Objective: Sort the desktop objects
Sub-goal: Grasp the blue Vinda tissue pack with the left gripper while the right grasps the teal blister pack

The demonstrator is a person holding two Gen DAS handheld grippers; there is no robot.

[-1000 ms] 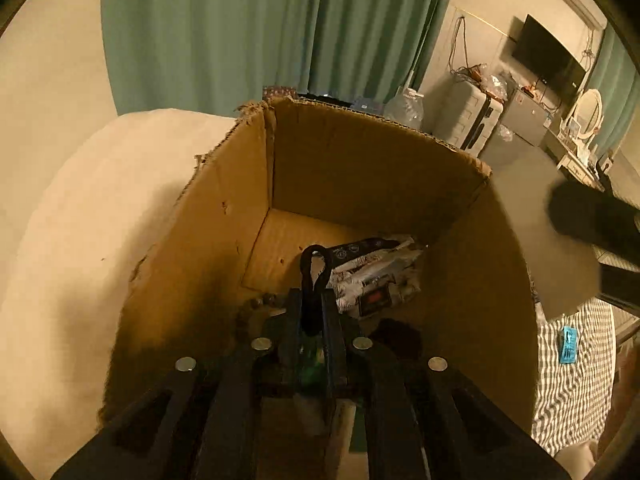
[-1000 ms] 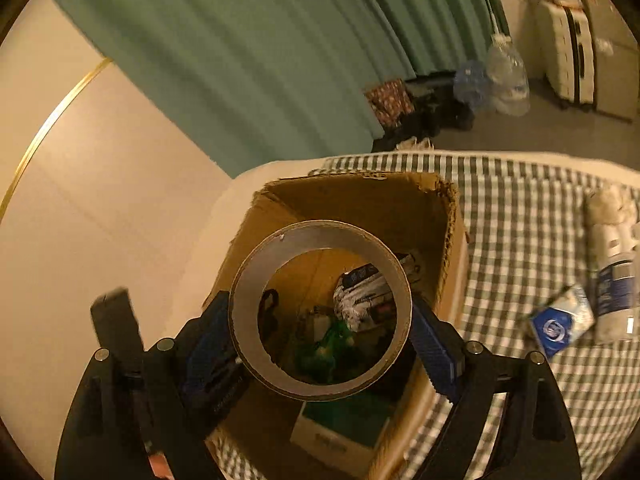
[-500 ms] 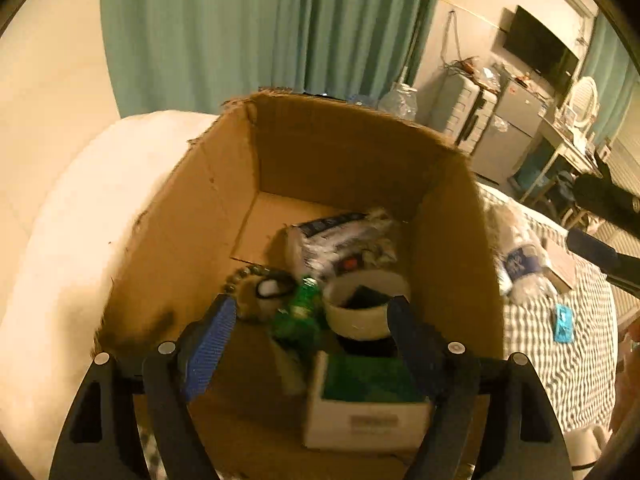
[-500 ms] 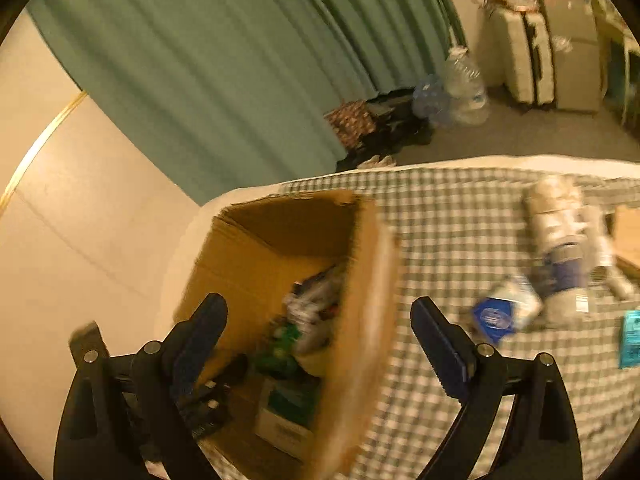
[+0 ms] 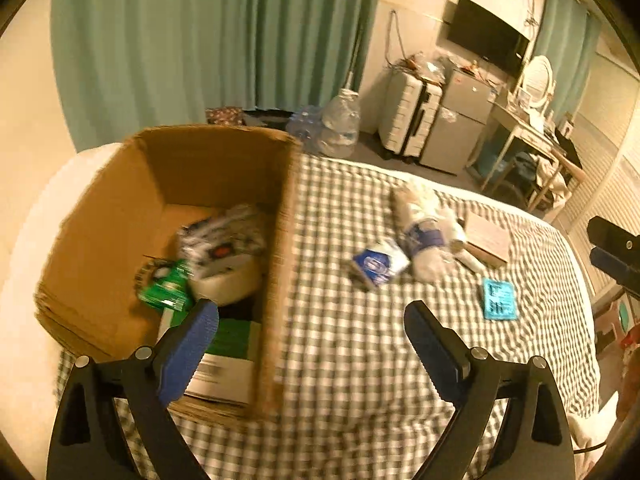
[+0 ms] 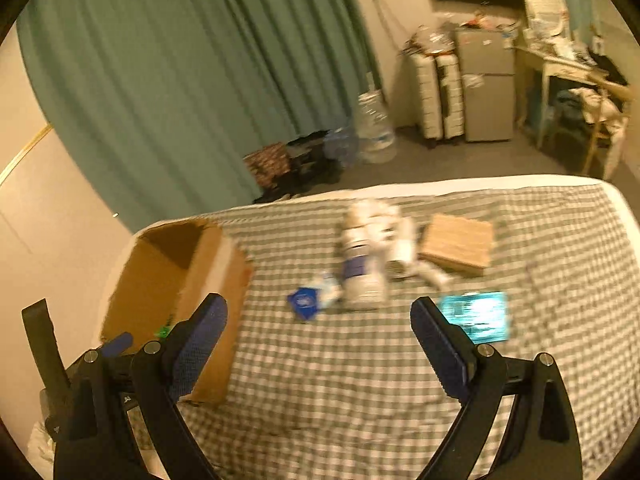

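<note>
left gripper jaws just opened wide, right gripper wide too, both empty; blur risks clipping cardboard box wall or misgrabbing clustered bottle.

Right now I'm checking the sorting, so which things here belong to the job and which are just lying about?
Job:
- cardboard box, partly filled
- blue packet
- plastic bottle
- teal card
- flat brown box

Lying about:
- green curtain
- white suitcase
- big water jug
- wall TV
</note>
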